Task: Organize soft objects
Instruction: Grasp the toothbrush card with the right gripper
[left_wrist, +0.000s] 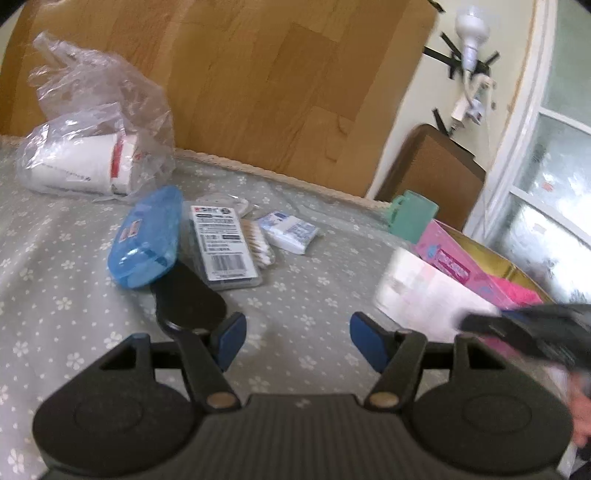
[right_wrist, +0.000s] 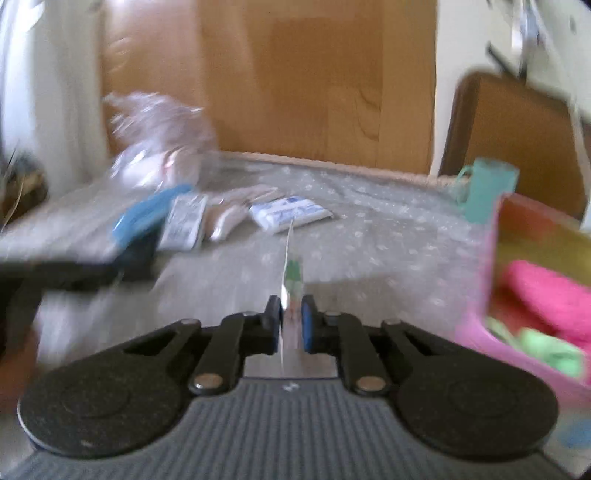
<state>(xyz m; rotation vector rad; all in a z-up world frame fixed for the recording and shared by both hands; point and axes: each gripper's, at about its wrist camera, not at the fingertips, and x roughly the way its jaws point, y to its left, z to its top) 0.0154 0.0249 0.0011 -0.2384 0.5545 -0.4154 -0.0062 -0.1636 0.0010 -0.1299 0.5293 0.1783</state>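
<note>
The left claw (left_wrist: 297, 332) hangs spread wide over the flowered cloth of the worktop (left_wrist: 66, 280), nothing between its blue pads. The right claw (right_wrist: 290, 325) is clenched on a thin white packet (right_wrist: 290, 284) seen edge-on, with a green mark near its front; in the left view the same packet (left_wrist: 424, 291) shows as a pale blur just beside the pink box (left_wrist: 476, 266).

Just past the left claw lies a black brush (left_wrist: 192, 302), its far end tucked under a blue plastic case (left_wrist: 146, 242). Beside the case sits a clear labelled box (left_wrist: 225, 247), then a bundle of cotton swabs (left_wrist: 258, 242), then a small tissue pack (left_wrist: 288, 229).

The pink box stands open at the right edge of the worktop, with a bright pink towel (right_wrist: 550, 299) and something green (right_wrist: 543, 350) inside. Behind it stands a teal cup (left_wrist: 412, 216).

Farther back on the left, a crumpled clear bag (left_wrist: 96, 110) holds white paper cups (left_wrist: 88, 166). A wooden board (left_wrist: 258, 81) stands behind the worktop.
</note>
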